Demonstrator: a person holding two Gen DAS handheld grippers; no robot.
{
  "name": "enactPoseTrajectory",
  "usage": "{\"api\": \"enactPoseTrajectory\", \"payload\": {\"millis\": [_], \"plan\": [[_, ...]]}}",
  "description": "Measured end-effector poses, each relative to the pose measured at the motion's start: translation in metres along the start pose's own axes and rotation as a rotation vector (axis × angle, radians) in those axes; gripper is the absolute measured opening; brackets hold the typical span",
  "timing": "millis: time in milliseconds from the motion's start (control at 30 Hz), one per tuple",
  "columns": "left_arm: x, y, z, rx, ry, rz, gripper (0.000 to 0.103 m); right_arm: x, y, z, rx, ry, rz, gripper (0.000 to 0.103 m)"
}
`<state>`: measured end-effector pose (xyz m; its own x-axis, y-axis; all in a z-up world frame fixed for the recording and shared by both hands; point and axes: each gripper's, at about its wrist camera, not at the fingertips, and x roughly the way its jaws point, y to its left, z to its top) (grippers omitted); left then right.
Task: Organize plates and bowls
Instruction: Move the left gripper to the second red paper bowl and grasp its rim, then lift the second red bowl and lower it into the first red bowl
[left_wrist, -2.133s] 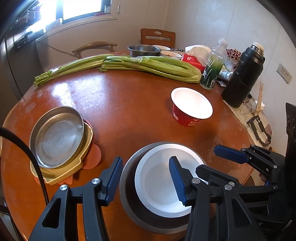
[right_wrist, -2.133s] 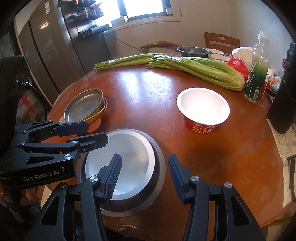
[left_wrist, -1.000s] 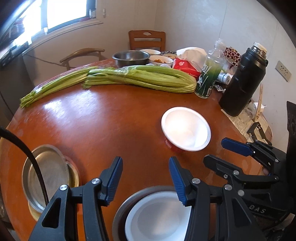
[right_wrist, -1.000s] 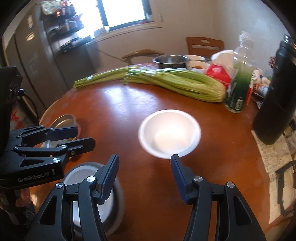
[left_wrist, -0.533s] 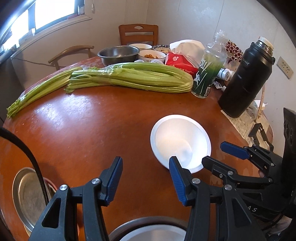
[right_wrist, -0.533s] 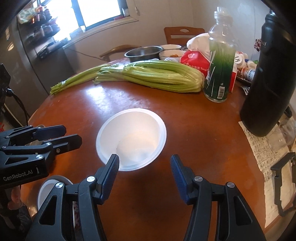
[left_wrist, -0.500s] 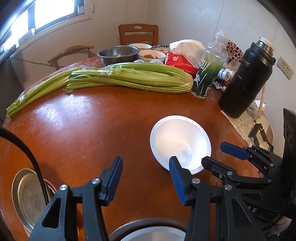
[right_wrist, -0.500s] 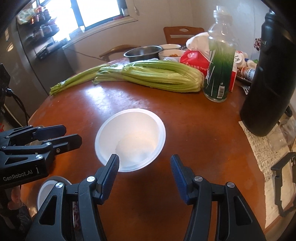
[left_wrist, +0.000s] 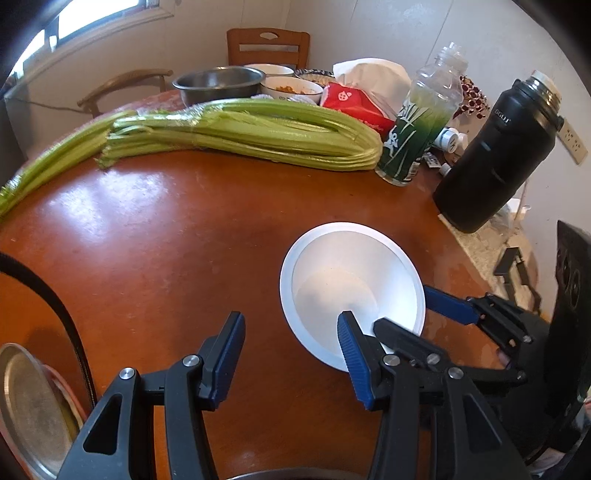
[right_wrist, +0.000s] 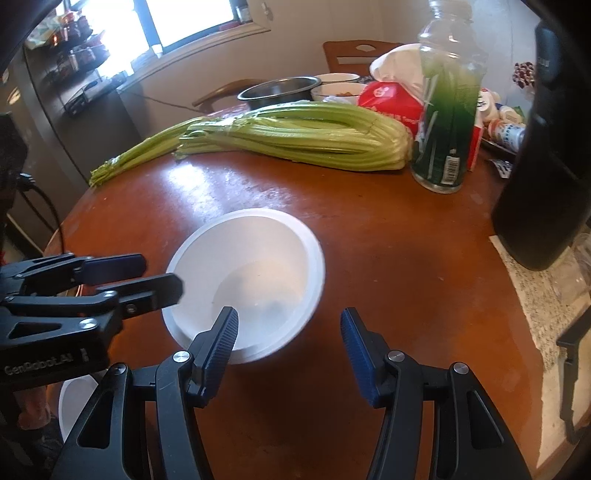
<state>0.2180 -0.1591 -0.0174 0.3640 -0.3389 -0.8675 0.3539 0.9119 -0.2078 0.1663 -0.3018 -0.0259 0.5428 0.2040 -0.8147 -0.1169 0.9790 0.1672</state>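
Note:
A white paper bowl (left_wrist: 351, 288) stands upright on the round wooden table (left_wrist: 155, 236); it also shows in the right wrist view (right_wrist: 247, 280). My left gripper (left_wrist: 291, 350) is open and empty, its right finger over the bowl's near rim. My right gripper (right_wrist: 288, 339) is open and empty, its left finger over the bowl's near edge. The right gripper reaches in at the right of the left wrist view (left_wrist: 443, 306), straddling the bowl's right rim. A stacked metal plate (left_wrist: 29, 410) lies at the lower left. A white bowl's edge (right_wrist: 77, 402) shows at lower left.
Celery bunches (left_wrist: 236, 136) lie across the table's far side. A green bottle (left_wrist: 421, 129), a black thermos (left_wrist: 495, 158), a red tissue pack (left_wrist: 354, 107), a steel bowl (left_wrist: 218, 83) and food bowls stand behind. Chairs stand beyond the table.
Both grippers have moved forward and down toward the white paper bowl, which now lies between their fingers. The nested metal and white bowls have slipped out of the bottom of the left view.

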Motion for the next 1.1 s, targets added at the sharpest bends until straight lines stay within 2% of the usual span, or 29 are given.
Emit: {"api": "enactPoseTrajectory", "payload": {"millis": [133, 300, 633, 1100], "plan": [[0.008, 0.006, 0.003, -0.033, 0.014, -0.047, 0.052, 0.003, 0.004, 0.000, -0.011, -0.007, 0.027, 0.050], [0.010, 0.002, 0.003, -0.017, 0.013, -0.098, 0.050, 0.002, 0.011, 0.000, -0.030, -0.014, 0.052, 0.046], [-0.019, 0.011, -0.002, -0.035, -0.049, -0.053, 0.050, -0.018, 0.038, 0.002, -0.081, -0.056, 0.077, 0.045], [-0.096, 0.024, -0.045, -0.060, -0.153, 0.024, 0.050, -0.067, 0.092, -0.008, -0.175, -0.133, 0.147, 0.046]]}}
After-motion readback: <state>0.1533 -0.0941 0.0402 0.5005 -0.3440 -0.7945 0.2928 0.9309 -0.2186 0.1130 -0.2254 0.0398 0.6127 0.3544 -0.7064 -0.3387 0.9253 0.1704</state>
